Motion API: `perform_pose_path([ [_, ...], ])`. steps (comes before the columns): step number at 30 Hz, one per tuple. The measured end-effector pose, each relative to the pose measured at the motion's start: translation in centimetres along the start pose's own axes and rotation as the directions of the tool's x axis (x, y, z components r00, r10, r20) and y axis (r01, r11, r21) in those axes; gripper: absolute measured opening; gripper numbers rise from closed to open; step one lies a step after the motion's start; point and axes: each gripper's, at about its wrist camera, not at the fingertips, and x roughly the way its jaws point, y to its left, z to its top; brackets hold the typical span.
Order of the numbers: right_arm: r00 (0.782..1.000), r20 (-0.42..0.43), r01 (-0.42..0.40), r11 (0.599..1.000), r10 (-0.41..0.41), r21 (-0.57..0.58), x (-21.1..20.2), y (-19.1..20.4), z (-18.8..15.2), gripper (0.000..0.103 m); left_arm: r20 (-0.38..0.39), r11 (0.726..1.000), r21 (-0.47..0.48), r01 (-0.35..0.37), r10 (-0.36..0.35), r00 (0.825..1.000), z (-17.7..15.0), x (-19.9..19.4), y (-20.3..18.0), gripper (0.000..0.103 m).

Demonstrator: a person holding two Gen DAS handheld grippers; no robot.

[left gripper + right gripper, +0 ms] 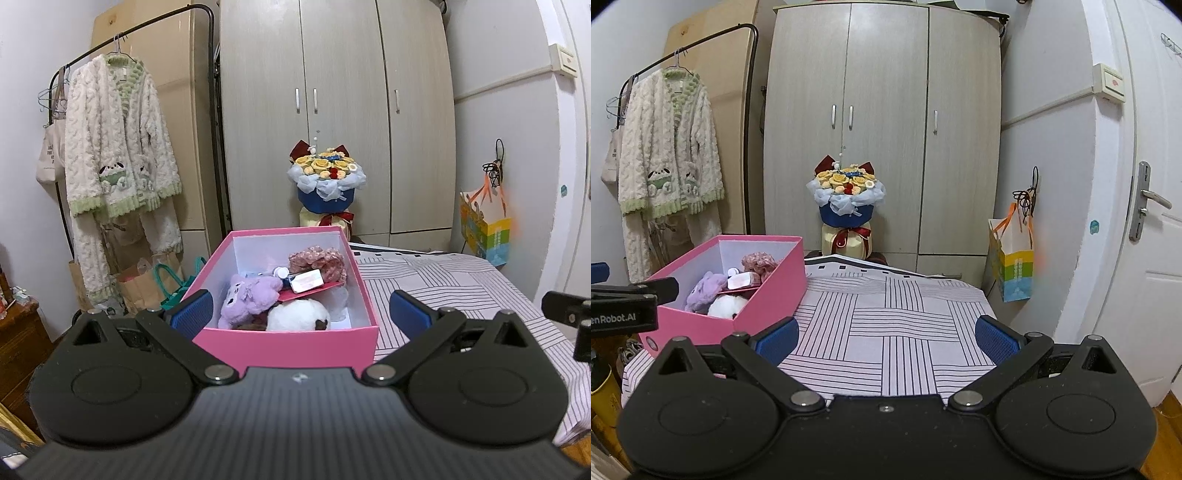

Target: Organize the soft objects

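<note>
**Soft toys sit in the pink box, both grippers empty**

Soft toys lie together inside the pink box (284, 341) at the near left corner of the striped bed (894, 317): a purple plush (249, 301) on the left, a white plush (297, 315) nearest the front wall, a pink floral fabric piece (319, 262) at the far right. A red card and a small packet rest across them. No soft item shows on the bare bedcover.

Left gripper (301, 314): jaws wide, holding nothing, pointed straight at the box, which lies just ahead between its fingers. Long axis of the box runs away from this gripper.

Right gripper (886, 338): jaws wide, empty, over open bedcover; box well off to its left.

Judgement: left gripper is nearer. Scene fits toys gathered in, or toys waiting to be taken out and sorted; cannot tell which.
</note>
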Motion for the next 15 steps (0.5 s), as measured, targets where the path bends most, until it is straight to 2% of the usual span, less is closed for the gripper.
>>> perform_pose_path([
  [15, 1.0, -0.015, 0.021, 1.0, -0.021, 0.014, 0.59, -0.76, -0.4, 0.103, -0.007, 0.999, -0.039, -0.012, 0.012, 1.0, 0.0, 0.42, 0.62, 0.103],
])
